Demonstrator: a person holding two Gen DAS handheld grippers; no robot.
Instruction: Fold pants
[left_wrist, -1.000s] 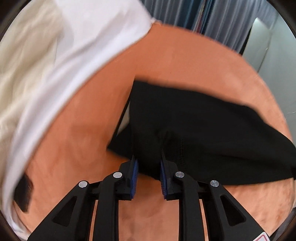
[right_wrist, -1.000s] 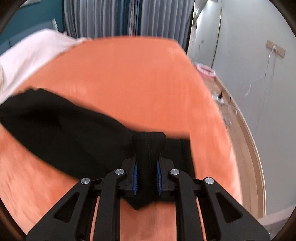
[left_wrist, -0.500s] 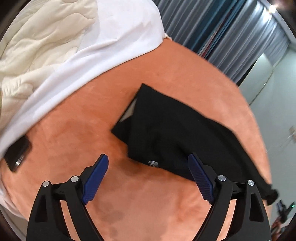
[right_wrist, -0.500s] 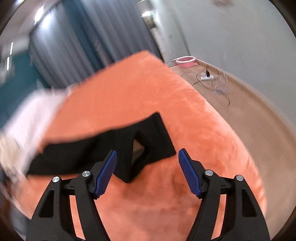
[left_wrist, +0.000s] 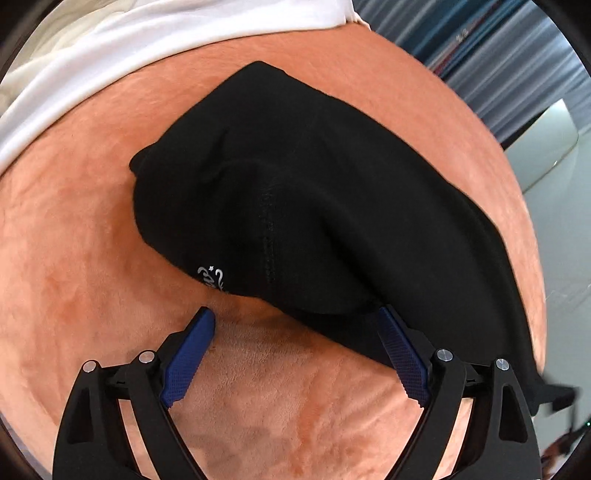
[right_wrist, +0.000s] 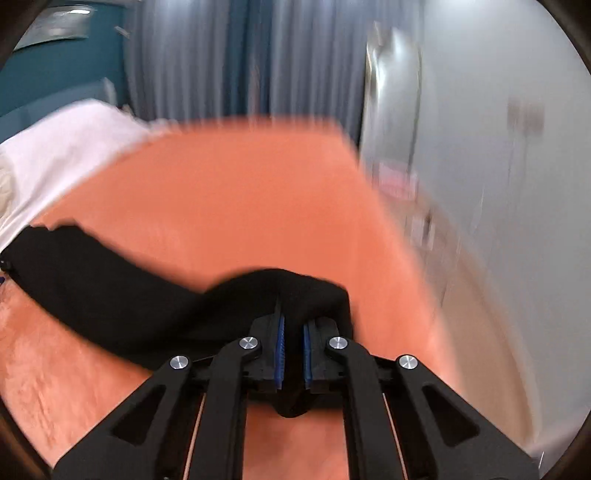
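Left gripper (left_wrist: 295, 334) near edge of view, blue pads spread wide, nothing held, right pad touching near hem of soft black fabric pants (left_wrist: 314, 206). Right gripper (right_wrist: 292, 341) clenched on bunched pants end, view blurred. Pants lie lengthwise on fuzzy orange bed cover (left_wrist: 74, 240), roughly doubled; further fold likely left. White quilted bedding (left_wrist: 110, 40) far left.

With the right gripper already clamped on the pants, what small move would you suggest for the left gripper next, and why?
Probably ease the left gripper forward and close it on the near edge of the black pants: its jaws are open, gripping nothing, while the right gripper is shut on fabric.
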